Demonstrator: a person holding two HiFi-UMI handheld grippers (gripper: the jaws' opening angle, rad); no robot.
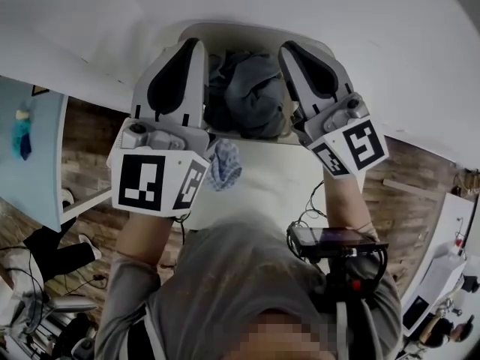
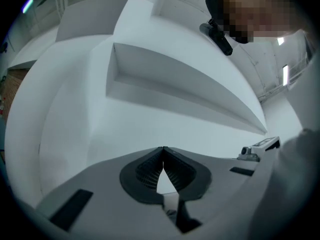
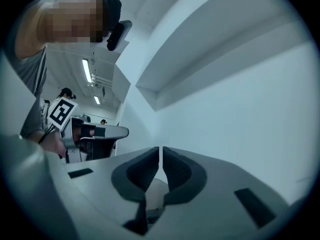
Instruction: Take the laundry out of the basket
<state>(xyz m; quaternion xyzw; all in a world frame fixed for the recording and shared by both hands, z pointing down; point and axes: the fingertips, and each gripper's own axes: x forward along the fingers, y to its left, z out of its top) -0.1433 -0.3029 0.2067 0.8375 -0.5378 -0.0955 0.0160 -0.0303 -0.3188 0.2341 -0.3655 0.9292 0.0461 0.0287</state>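
A white basket (image 1: 196,30) stands at the far end of a white table (image 1: 277,182), against a white wall. Dark grey and blue laundry (image 1: 251,88) fills it. A small blue patterned cloth (image 1: 223,163) lies on the table in front of the basket. Both grippers are raised level, one at each side of the basket. My left gripper (image 1: 193,45) (image 2: 162,150) is shut with nothing between its pads. My right gripper (image 1: 288,47) (image 3: 160,149) is also shut and empty. Both gripper views face bare white wall; the right one also catches the left gripper (image 3: 95,131).
A wooden floor (image 1: 90,133) shows on both sides of the table. A light blue panel (image 1: 30,148) stands at the left, and white furniture (image 1: 450,238) at the right. Cables (image 1: 311,201) hang at the table's near right edge.
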